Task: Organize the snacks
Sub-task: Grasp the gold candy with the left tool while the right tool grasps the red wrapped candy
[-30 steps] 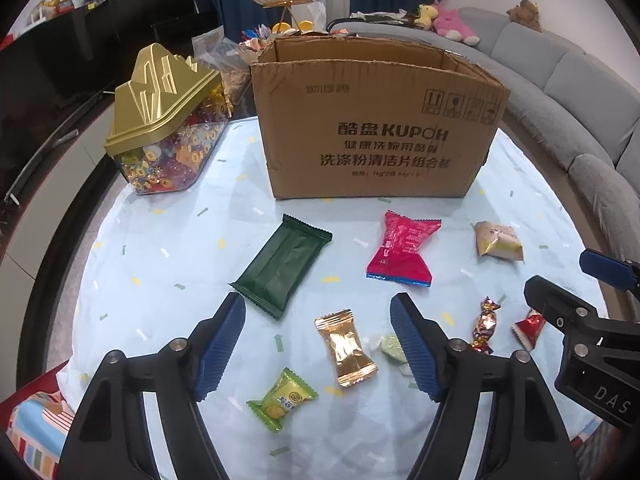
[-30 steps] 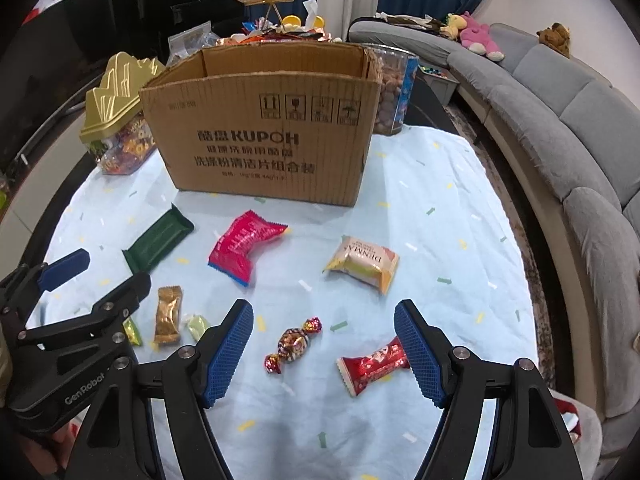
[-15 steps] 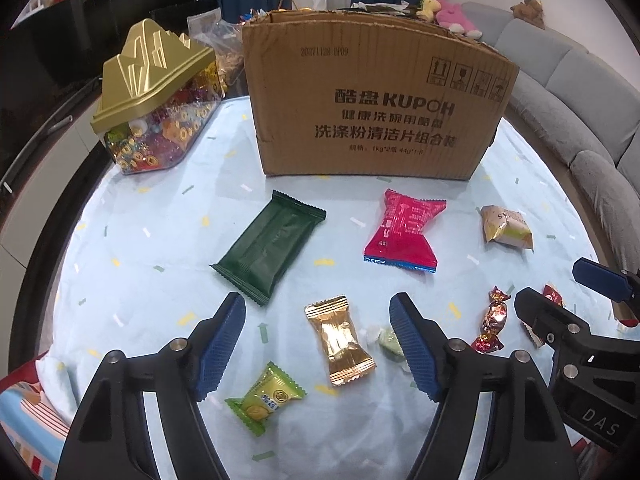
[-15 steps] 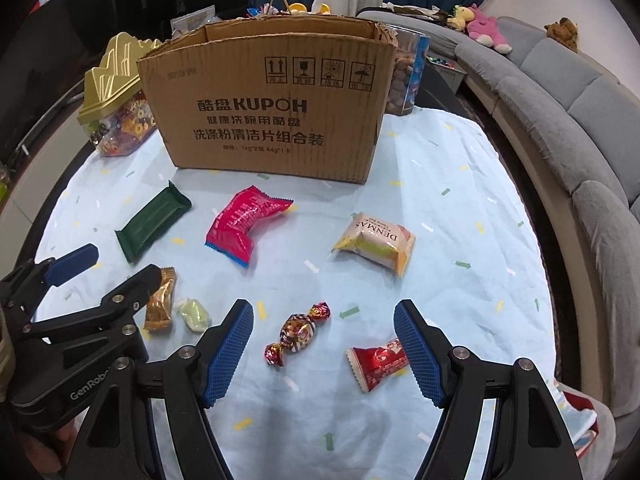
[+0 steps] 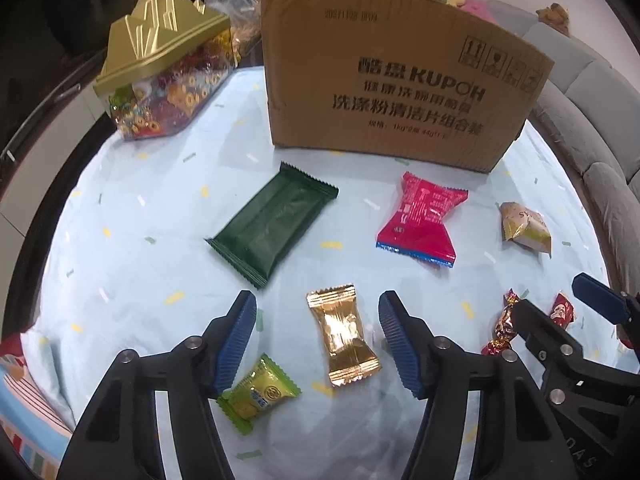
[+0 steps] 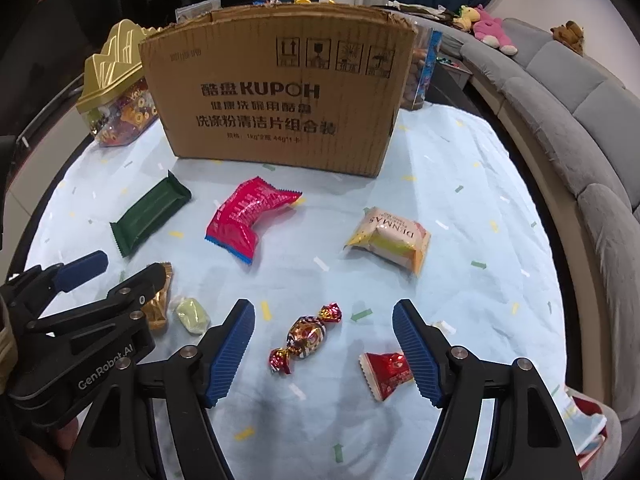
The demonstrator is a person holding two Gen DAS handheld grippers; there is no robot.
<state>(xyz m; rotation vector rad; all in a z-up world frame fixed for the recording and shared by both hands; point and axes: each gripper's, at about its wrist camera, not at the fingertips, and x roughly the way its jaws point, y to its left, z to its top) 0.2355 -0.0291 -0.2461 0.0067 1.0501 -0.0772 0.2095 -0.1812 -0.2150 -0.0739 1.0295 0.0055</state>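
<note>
Lowered, left gripper (image 5: 318, 338) closing around crinkly gold foil wrapper (image 5: 344, 338).

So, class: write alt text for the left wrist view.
The left gripper, jaws closing, straddles a gold candy wrapper lying on a pale blue tablecloth. Beyond lie green and red packets and a cardboard box.

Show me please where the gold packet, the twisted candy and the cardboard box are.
gold packet (image 5: 344, 334), left wrist view, middle of its wrapper.
twisted candy (image 6: 307, 336), right wrist view, its round body.
cardboard box (image 6: 276, 92), right wrist view, printed front wall.
</note>
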